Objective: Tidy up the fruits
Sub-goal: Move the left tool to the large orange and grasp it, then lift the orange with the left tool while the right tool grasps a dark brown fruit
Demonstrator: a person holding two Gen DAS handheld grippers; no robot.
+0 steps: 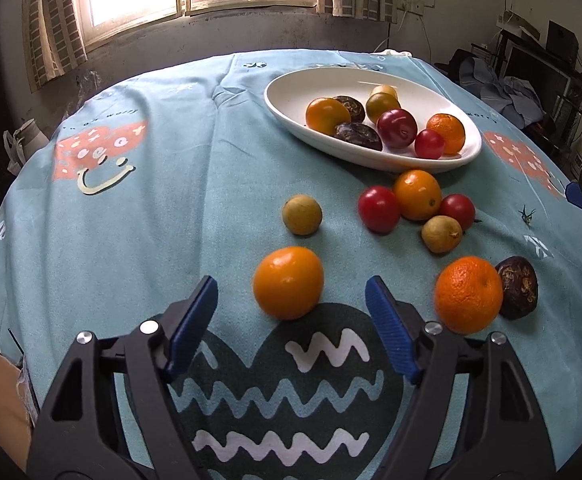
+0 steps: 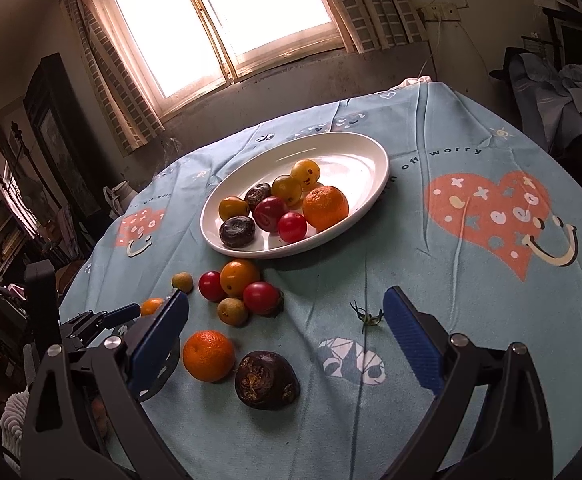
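Observation:
A white oval plate holds several fruits at the far side of the table. Loose fruits lie in front of it on the blue cloth. My left gripper is open, with a smooth orange fruit just ahead between its fingertips, not touched. A rough mandarin and a dark wrinkled fruit lie to its right. My right gripper is open and empty above these two. A cluster of red, orange and tan fruits lies near the plate.
A lone tan fruit lies left of the cluster. A small green stem lies on the cloth. The left gripper shows at the left in the right wrist view. The round table's edge curves close on both sides; clutter stands beyond.

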